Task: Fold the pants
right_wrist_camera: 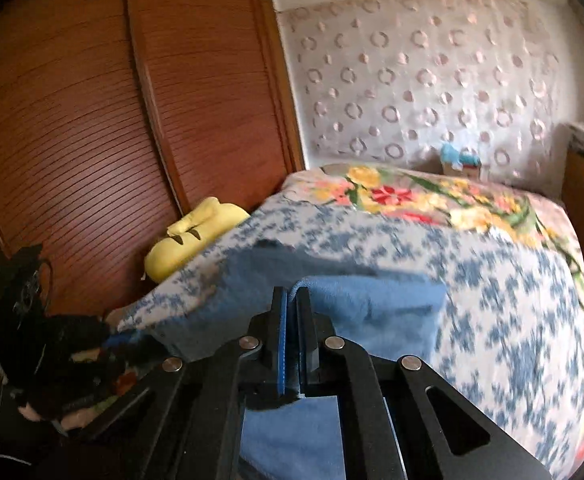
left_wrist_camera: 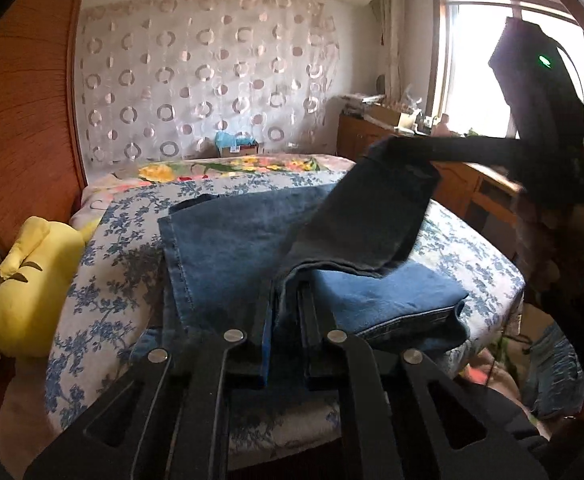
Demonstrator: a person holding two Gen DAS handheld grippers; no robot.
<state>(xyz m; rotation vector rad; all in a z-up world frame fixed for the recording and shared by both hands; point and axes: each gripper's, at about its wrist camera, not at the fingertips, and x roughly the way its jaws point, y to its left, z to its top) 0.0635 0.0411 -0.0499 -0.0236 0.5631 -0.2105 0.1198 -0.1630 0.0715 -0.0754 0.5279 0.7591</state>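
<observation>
While both my grippers, left gripper (left_wrist_camera: pixel 285 312) and right gripper (right_wrist_camera: pixel 292 312), clamp an edge of the blue denim pants (left_wrist_camera: pixel 227 240) just above the floral-sheeted bed (left_wrist_camera: pixel 103 280), I'm mid-fold; next I carry it forward evenly.

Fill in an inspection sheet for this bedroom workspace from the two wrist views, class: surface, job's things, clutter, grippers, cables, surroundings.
Surface: bed with a blue floral sheet; a brighter flowered cover lies at the far end.
Job's things: blue jeans partly folded on the bed, one end lifted off it.
Clutter: yellow plush toy at the bed's edge; small box by the far wall.
Grippers: left gripper shut on the jeans; right gripper shut on the jeans, holding the raised end.
Cables: nothing seen.
Surroundings: wooden wardrobe, circle-patterned curtain, bright window, wooden cabinet beneath it.
</observation>
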